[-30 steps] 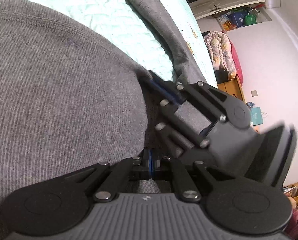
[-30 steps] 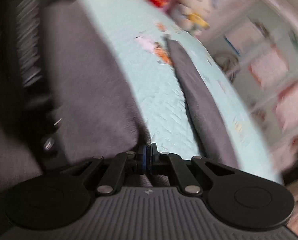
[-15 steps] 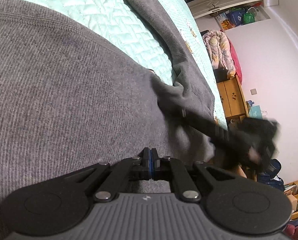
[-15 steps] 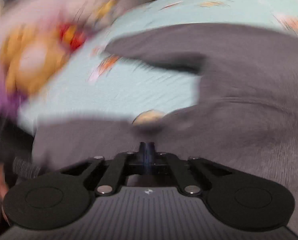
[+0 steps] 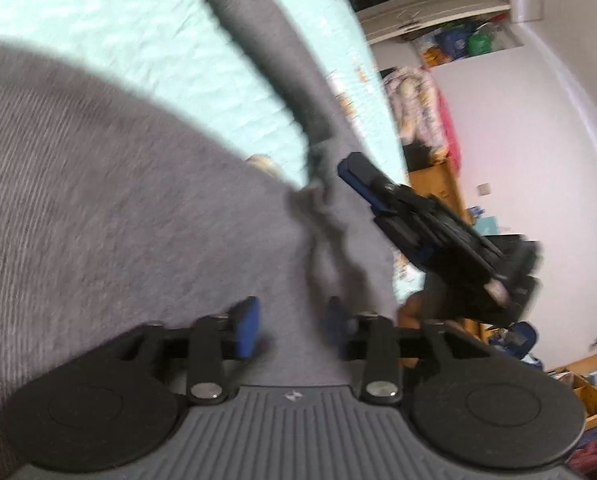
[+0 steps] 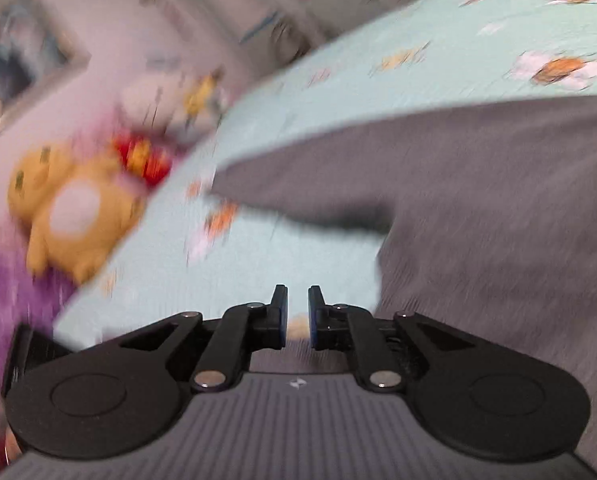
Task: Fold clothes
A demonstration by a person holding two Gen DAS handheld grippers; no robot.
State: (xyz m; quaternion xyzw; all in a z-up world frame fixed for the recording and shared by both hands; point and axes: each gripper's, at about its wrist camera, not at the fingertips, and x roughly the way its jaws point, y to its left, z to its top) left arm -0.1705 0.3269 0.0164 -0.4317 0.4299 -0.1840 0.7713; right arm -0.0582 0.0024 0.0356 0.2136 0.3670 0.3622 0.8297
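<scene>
A mint-green quilted bedspread (image 5: pixel 110 12) covers the bed, printed with small orange-and-white figures that show along the upper right of the right wrist view. On it lies the grey knit garment (image 5: pixel 98 208) — it fills the left and centre of the left wrist view, with a narrower grey strip running from the top centre down to a bunched, creased fold at mid-frame. In the right wrist view the same grey cloth takes up the right half, one flap reaching left across the bedspread at mid-height.

The left gripper (image 5: pixel 294 326) sits at the lower centre of its frame, its blue-padded fingers (image 5: pixel 246 328) spread wide apart over the grey fabric and clasping nothing. The right gripper (image 6: pixel 297 312) is parted too, a narrow gap between its pads, with bedspread and the garment's edge showing beyond; it grips nothing. It also appears in the left wrist view, blurred, at centre right beside the creased fold.

A yellow plush toy (image 6: pixel 70 208) lies blurred at the left of the right wrist view. Wooden drawers (image 5: pixel 438 184) stand at the right of the left wrist view.

No writing is legible — only a small pale emblem on each gripper body.
</scene>
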